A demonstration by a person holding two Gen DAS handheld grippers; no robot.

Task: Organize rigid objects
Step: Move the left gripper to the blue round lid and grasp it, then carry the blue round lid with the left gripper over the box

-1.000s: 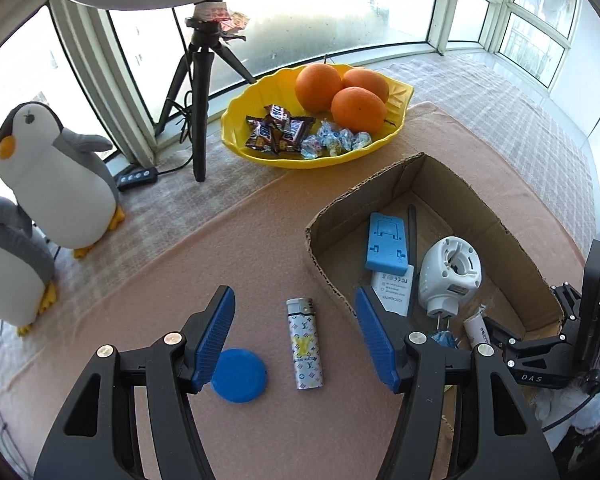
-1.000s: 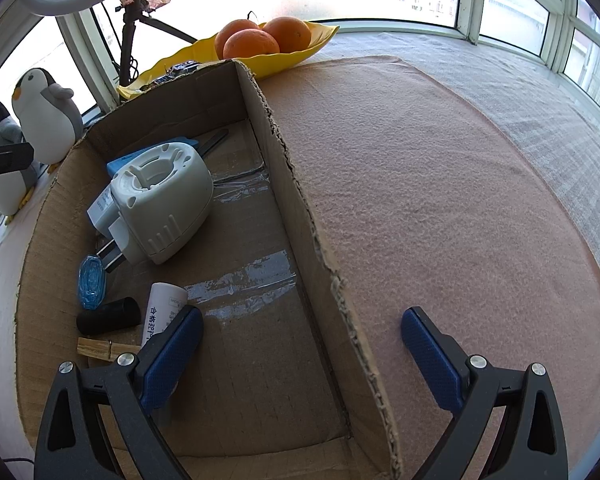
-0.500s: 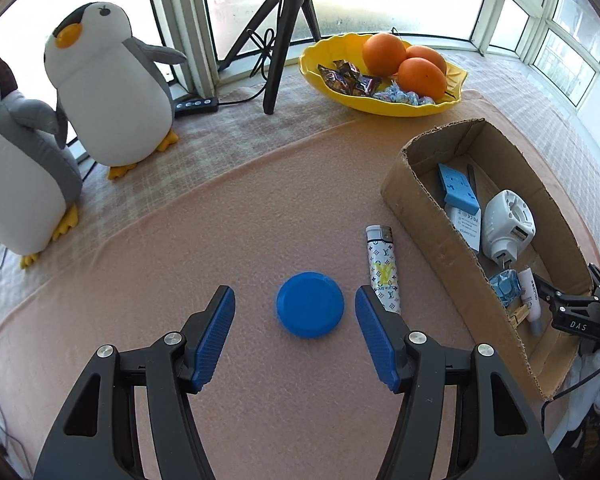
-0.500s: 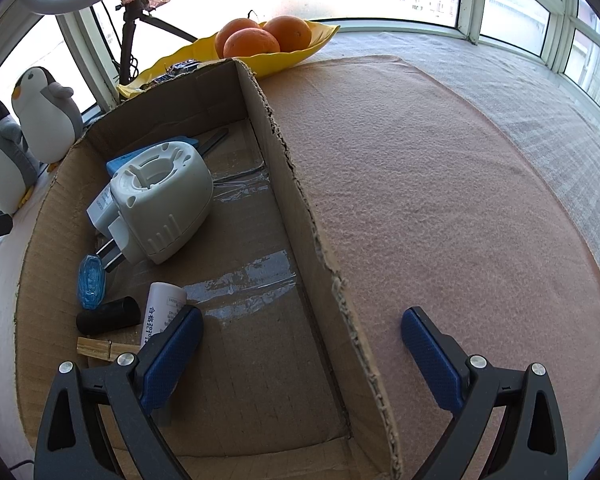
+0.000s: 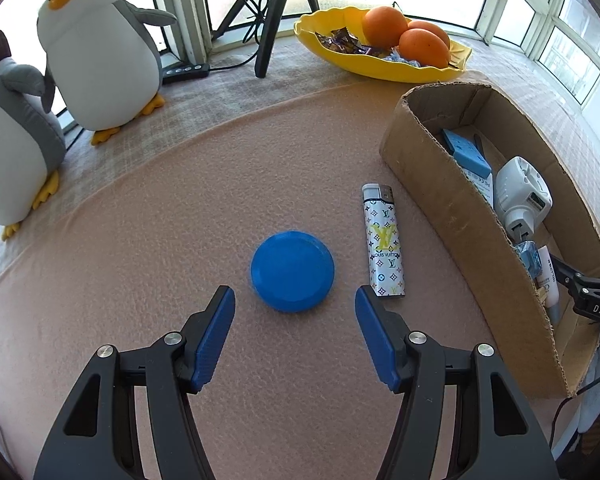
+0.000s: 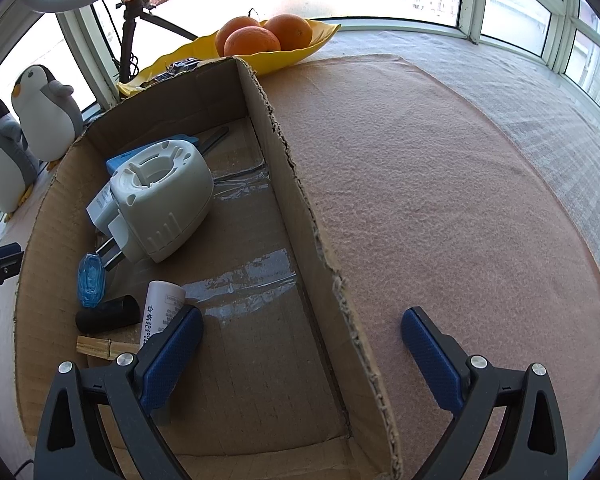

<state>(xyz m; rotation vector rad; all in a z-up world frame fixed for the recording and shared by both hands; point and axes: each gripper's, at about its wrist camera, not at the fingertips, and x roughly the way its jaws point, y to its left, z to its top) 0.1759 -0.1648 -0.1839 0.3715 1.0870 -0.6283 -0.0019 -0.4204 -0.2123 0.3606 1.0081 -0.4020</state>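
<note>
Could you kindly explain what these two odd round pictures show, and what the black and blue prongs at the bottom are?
Each picture comes from a camera on a handheld gripper; the prongs are its fingers. The left gripper is open, empty, just short of a blue disc lying beside a patterned lighter on the pink mat. The right gripper, also open and empty, straddles a wall of the cardboard box, which holds a white plug adapter and small items. Behind are a yellow fruit tray and two toy penguins.
</note>
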